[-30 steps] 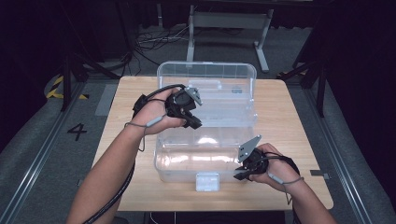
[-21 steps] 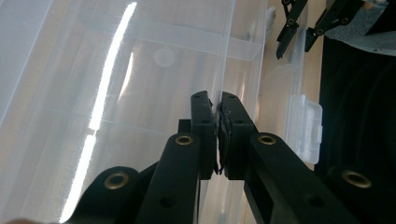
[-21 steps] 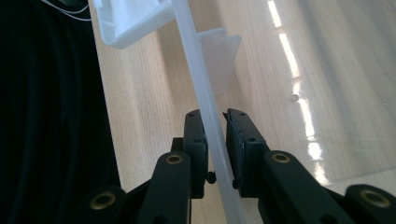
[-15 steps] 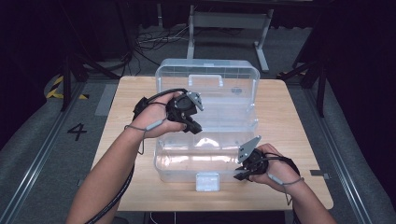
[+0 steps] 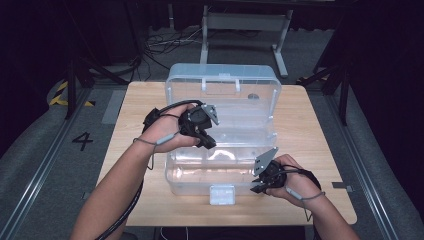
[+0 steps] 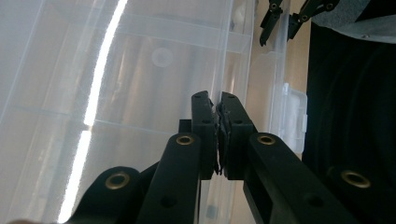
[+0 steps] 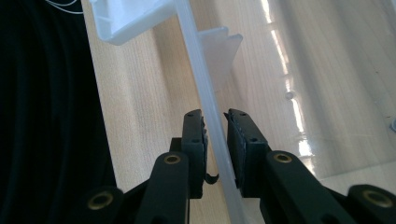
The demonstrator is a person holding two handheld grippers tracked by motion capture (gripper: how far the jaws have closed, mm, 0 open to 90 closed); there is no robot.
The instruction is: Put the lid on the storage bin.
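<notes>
Two grippers work on one clear plastic box (image 5: 220, 150) in the middle of the wooden table (image 5: 320, 135). The left gripper (image 5: 205, 141) pinches the lid's thin edge tight. In the left gripper view its black jaws press together on that clear edge (image 6: 218, 135), with almost no gap. The same view looks across the shiny lid and shows the right gripper (image 6: 279, 21) far off at the top, small and dark, by the box's white latch (image 6: 293, 116).

The right gripper (image 7: 215, 140) has narrow jaws around the rim of the box's bottom half (image 7: 205, 93). The rim runs right between them. It lies against the left pad, and a thin gap stays on the other side, so I cannot tell if the grip is firm.

From the high view the whole box shows: its lid (image 5: 222, 100) stands tipped up at the back, the open tub (image 5: 210, 167) sits in front, and the latch (image 5: 222, 194) is at the front wall. Both of the person's arms come in from below.
</notes>
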